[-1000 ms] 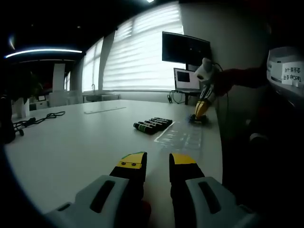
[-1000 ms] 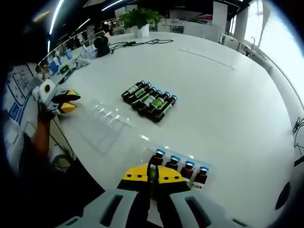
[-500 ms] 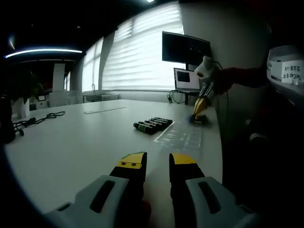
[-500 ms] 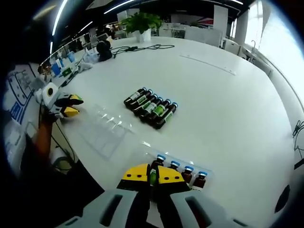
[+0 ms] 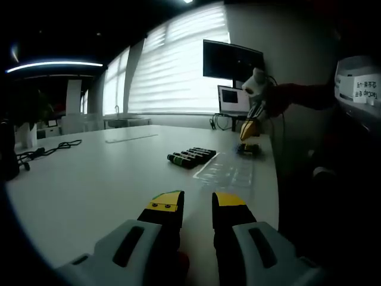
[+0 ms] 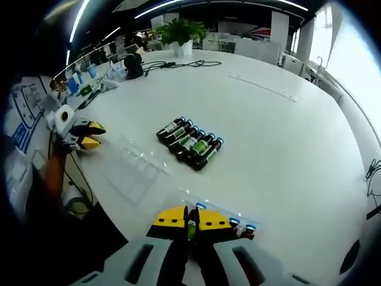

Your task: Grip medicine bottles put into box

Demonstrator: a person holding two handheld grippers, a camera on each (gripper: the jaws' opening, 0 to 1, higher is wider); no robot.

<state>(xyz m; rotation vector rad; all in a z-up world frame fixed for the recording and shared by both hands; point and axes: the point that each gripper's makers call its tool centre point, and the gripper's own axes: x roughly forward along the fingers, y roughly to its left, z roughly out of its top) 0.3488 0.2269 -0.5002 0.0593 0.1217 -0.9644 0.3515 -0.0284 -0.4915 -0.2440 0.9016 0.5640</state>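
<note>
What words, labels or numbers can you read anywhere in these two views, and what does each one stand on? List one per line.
None can be read.
White box, left gripper view: dark print, too blurred.
Lying bottles: green labels, too small.
Sheet at the table edge: blue drawings, wording illegible.

A broad white table [image 6: 286, 149] spreads through the right gripper view, with a leafy potted plant [image 6: 181, 31] standing at its far end, a black cable [image 6: 178, 64] snaking just in front of the plant, and a thin clear strip [image 6: 262, 88] lying flat farther toward the window side; a dark rounded device [image 6: 133, 63] sits near the cable's other end. In the left gripper view a dark monitor [image 5: 233, 61] hangs on the wall beside bright window blinds [image 5: 178, 65]; a smaller lit screen [image 5: 233, 100] stands below it at the table's far edge; a black cable [image 5: 50, 149] lies coiled on the tabletop at the left, and a curved ceiling light [image 5: 53, 64] glows above.
</note>
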